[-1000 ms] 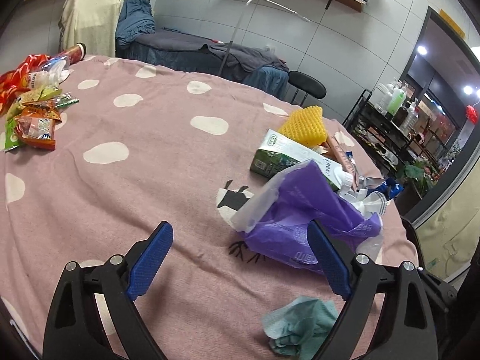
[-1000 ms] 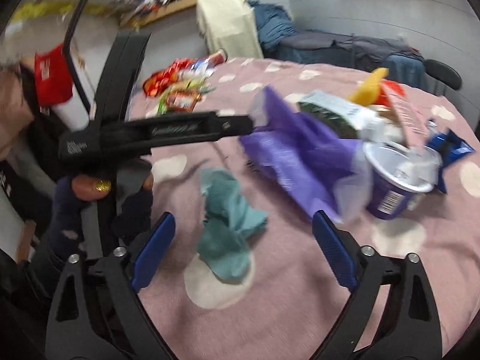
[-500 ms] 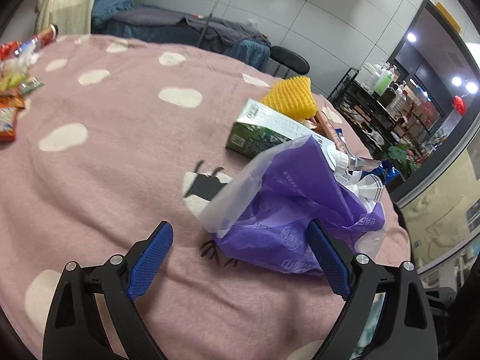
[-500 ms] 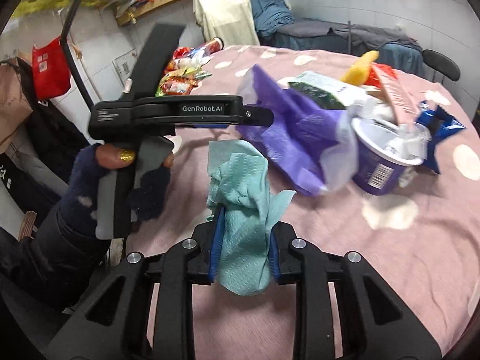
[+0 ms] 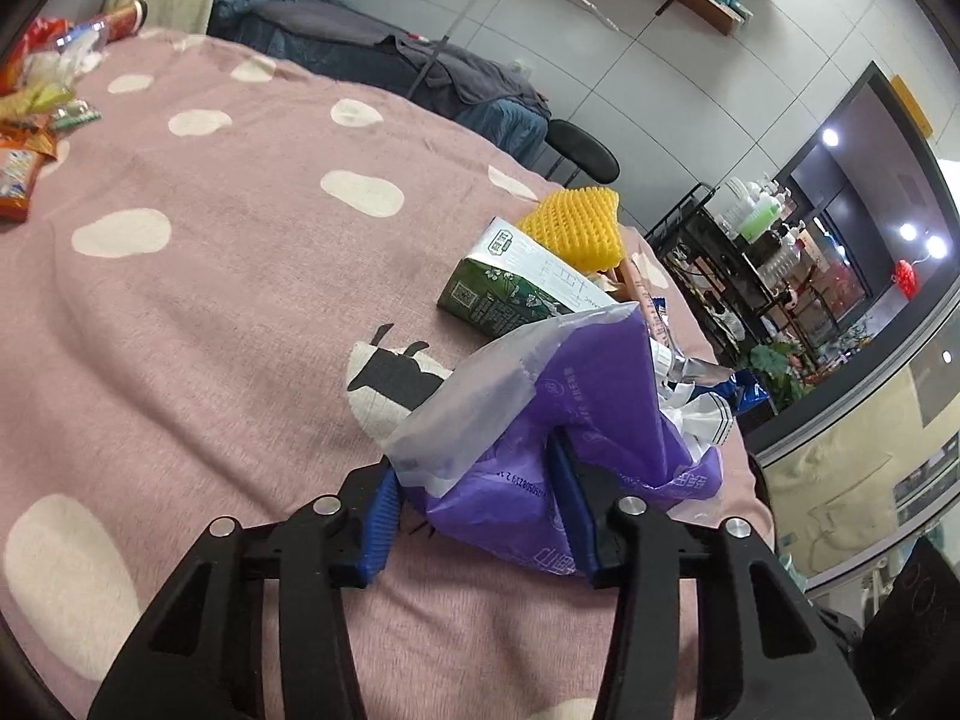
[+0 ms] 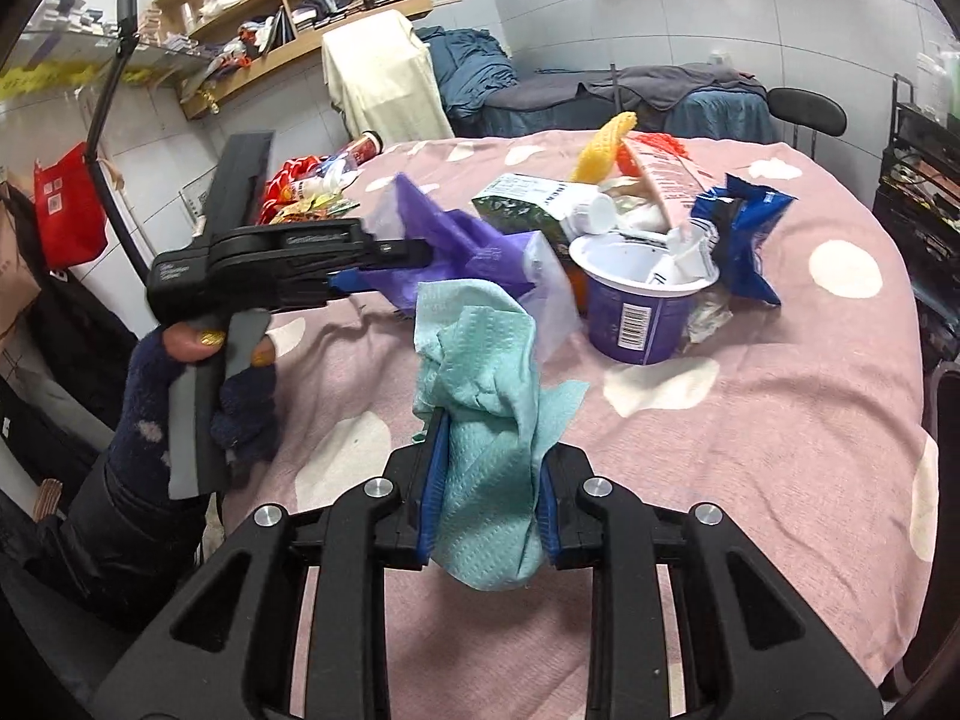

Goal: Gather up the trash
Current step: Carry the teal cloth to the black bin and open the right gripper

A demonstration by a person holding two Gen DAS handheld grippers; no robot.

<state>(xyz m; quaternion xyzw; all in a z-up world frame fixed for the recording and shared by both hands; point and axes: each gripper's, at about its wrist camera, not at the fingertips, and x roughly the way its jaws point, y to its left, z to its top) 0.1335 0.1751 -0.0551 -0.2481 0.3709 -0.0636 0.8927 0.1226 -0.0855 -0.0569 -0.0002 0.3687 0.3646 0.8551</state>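
Observation:
My left gripper [image 5: 474, 504] is shut on the purple plastic bag [image 5: 564, 414], which lies on the pink spotted table [image 5: 228, 312]. In the right wrist view the left gripper [image 6: 372, 270] grips the bag [image 6: 462, 240] from the left. My right gripper [image 6: 487, 498] is shut on a crumpled teal paper towel [image 6: 486, 396] and holds it above the table, near the bag. Behind the bag lie a green milk carton [image 5: 510, 288], a yellow foam net [image 5: 576, 222], a purple yogurt cup [image 6: 642, 306] and a blue wrapper [image 6: 744, 234].
Snack packets and bottles [image 5: 36, 102] lie at the table's far left edge. A black chair [image 5: 579, 150] and a bed [image 5: 384, 60] stand beyond the table. A metal rack [image 5: 744, 240] stands at the right.
My left gripper has closed on the purple bag; it was open around it before. My right gripper closed on the teal towel and lifted it off the table.

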